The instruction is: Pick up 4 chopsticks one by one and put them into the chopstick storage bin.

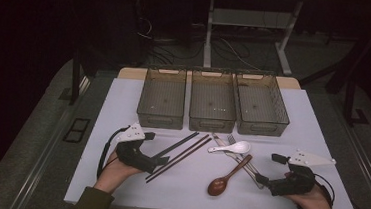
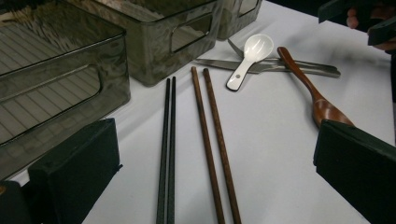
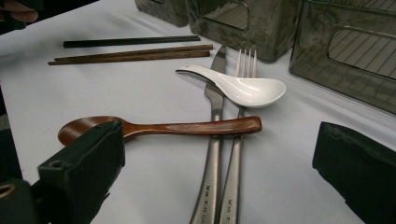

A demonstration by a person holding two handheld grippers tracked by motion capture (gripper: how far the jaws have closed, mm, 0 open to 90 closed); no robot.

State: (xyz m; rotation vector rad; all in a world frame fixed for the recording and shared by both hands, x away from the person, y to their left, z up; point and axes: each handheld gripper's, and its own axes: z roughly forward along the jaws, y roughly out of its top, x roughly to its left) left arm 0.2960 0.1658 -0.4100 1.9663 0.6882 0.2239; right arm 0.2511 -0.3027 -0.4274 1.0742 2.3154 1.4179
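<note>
Cutlery lies loose on the white table (image 1: 123, 109), all of it on the person's side of the middle bin (image 1: 213, 101), which stands touching a left bin (image 1: 162, 96) and a right bin (image 1: 261, 103) in a row. Just before the middle bin's front wall: a black chopstick pair (image 2: 167, 140) to its left, a brown chopstick pair (image 2: 212, 144) beside that, both pairs parallel and untouched. Slightly right of the middle bin, a steel knife (image 3: 211, 154) and steel fork (image 3: 236, 154) lie side by side; a white ceramic spoon (image 3: 243, 88) rests across their upper ends, and a brown wooden spoon (image 3: 187, 127) lies across their handles, bowl toward the person. Left gripper (image 1: 161, 159): jaws spread wide, holding nothing, low over the near ends of the black chopstick pair. Right gripper (image 1: 263, 180): jaws spread wide, holding nothing, set at the handle ends of knife and fork, with the wooden spoon's bowl beside one jaw.
</note>
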